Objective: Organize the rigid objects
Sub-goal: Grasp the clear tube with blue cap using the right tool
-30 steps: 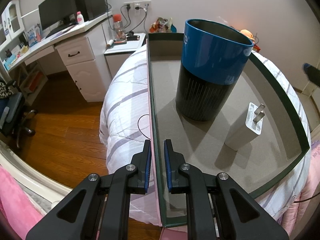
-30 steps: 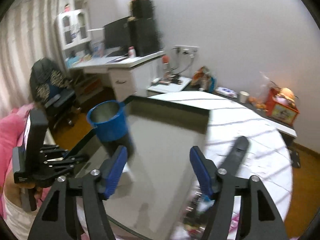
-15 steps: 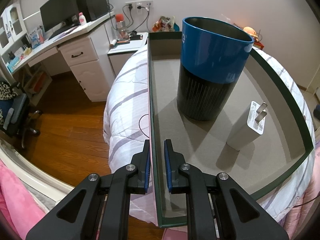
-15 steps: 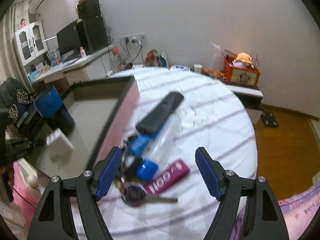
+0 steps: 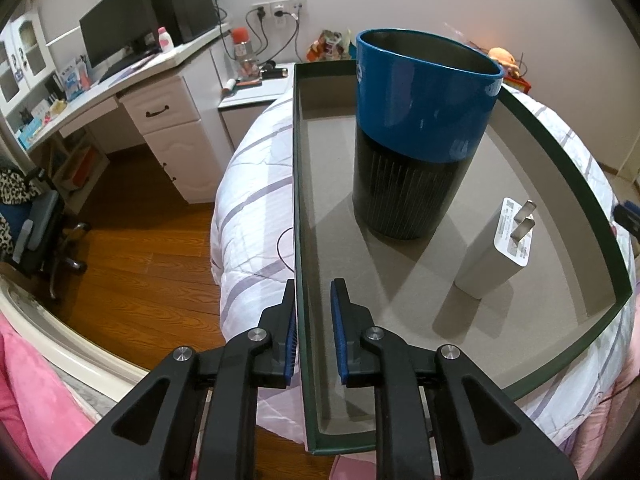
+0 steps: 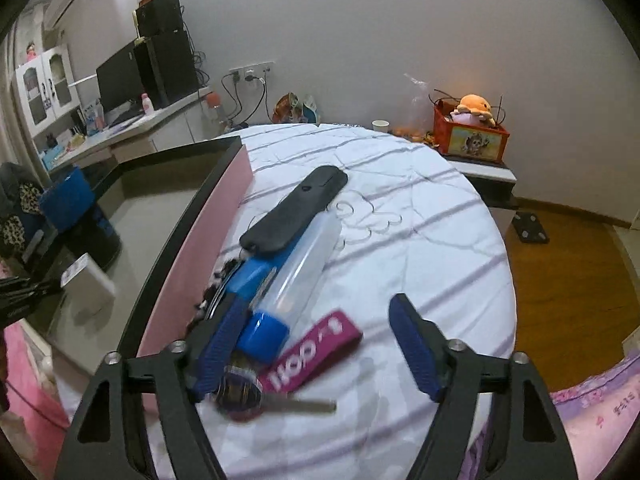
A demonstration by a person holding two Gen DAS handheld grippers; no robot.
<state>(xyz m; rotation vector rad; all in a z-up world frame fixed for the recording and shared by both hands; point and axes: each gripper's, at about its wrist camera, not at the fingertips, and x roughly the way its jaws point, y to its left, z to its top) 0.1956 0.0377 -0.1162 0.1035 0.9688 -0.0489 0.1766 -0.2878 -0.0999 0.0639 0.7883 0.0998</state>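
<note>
My left gripper (image 5: 313,334) is shut on the near left wall of a shallow box (image 5: 297,184) with a dark green rim and pink outside. In the box stand a blue and black cup (image 5: 420,136) and a white charger (image 5: 494,258). My right gripper (image 6: 316,348) is open and empty, low over loose items on the bed: a black remote (image 6: 296,210), a clear tube with a blue cap (image 6: 292,280), a magenta key tag (image 6: 312,356) with a key (image 6: 296,404). The box (image 6: 188,236) lies left of them.
The bed has a white striped cover (image 6: 420,220). A desk (image 5: 132,80) with a monitor and an office chair (image 5: 36,232) stand left over wooden floor. A red box with an orange plush (image 6: 472,128) sits on a low stand beyond the bed.
My right gripper has swung from over the box to the right and down over the loose items on the bed. My left gripper has kept its hold on the box wall.
</note>
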